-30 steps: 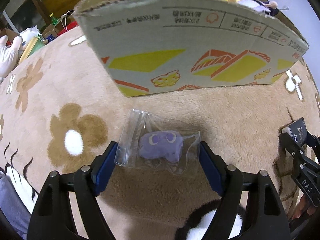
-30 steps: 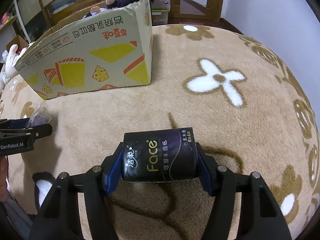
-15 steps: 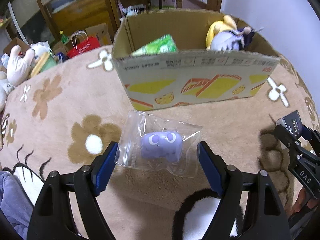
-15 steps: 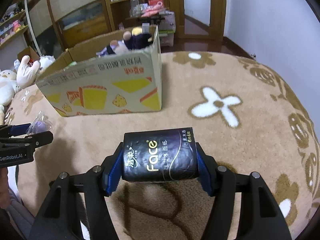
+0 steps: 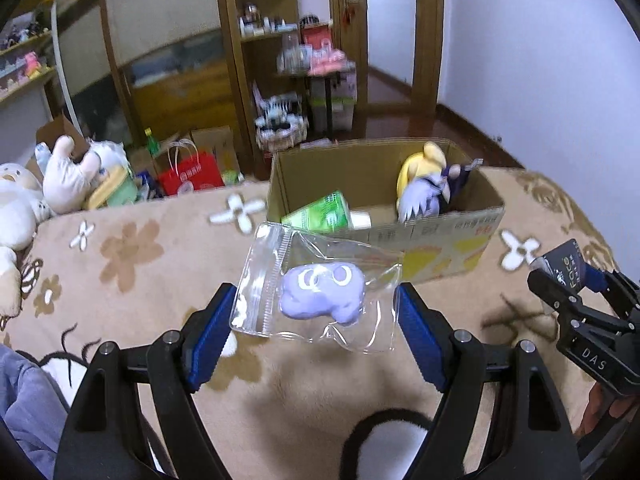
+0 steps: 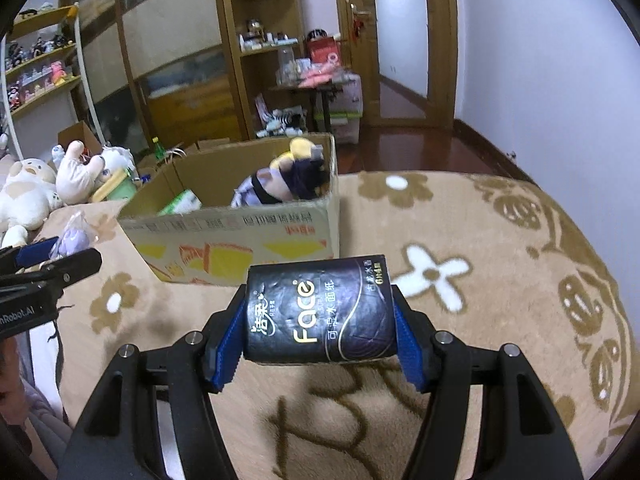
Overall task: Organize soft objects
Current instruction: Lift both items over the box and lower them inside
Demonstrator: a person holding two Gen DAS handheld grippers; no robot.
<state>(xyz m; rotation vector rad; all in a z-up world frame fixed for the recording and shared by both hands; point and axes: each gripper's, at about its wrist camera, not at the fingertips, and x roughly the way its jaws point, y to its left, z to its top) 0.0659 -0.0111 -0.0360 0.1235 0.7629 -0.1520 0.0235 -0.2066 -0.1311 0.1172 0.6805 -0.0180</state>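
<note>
Two tools are loaded: the left tool (image 5: 316,312) pinches a clear zip bag (image 5: 320,288) with a purple plush, the right tool (image 6: 318,330) a dark tissue pack (image 6: 320,312); the open cardboard box (image 5: 452,236) sits just above both, upper centre.

The shelves (image 5: 280,32) behind the cardboard box (image 5: 452,236) are blurred, so the small items on them cannot be told apart. The box's near wall hides the lower part of the plush doll (image 5: 424,188) and the green pack (image 5: 324,212) inside. The frame's left edge cuts off the white plush toys (image 6: 24,200) and a person's bluish sleeve (image 5: 28,404).
</note>
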